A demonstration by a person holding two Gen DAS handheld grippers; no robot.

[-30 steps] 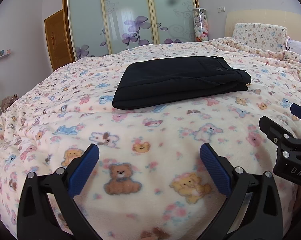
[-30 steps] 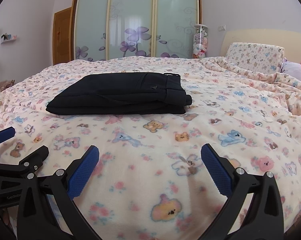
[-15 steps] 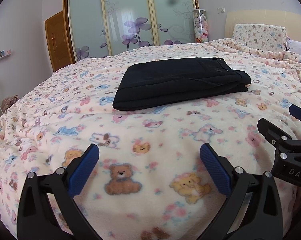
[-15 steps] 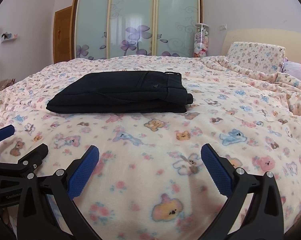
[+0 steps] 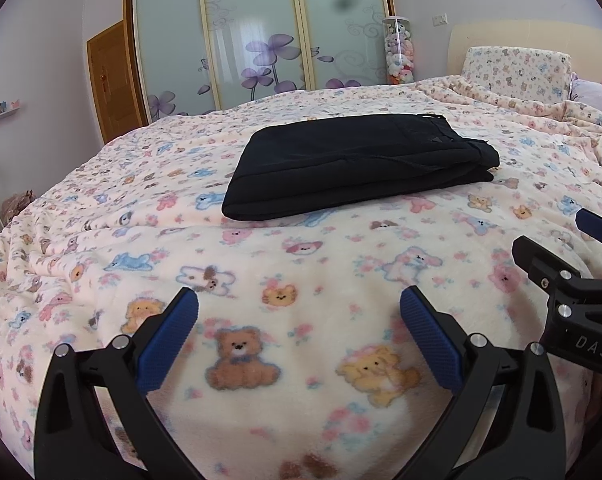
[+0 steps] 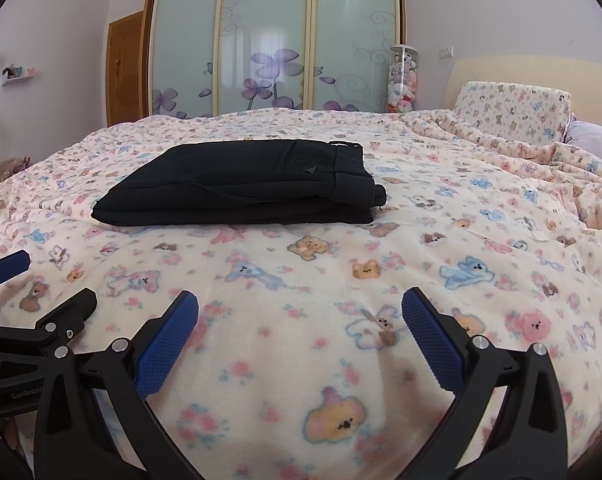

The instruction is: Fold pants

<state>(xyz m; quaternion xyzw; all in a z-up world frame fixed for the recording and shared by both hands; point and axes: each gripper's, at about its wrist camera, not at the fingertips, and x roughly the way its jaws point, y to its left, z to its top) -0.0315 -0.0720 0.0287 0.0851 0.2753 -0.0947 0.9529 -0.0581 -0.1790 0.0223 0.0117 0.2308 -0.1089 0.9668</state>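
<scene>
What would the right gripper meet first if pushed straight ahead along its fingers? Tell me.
Probably the bear-print blanket. The right gripper is open and empty, and only bare blanket lies between its fingers. The folded black pants lie beyond, slightly left. How low the gripper points is unclear, so it might reach them instead.

Here's the bed (image 5: pixel 301 276), covered by a cream fleece blanket (image 6: pixel 441 240) printed with teddy bears and bunnies. Black pants (image 5: pixel 353 164) lie folded flat in a neat stack mid-bed. Up by the headboard, a matching pillow (image 6: pixel 513 110) rests on rumpled blanket.
</scene>
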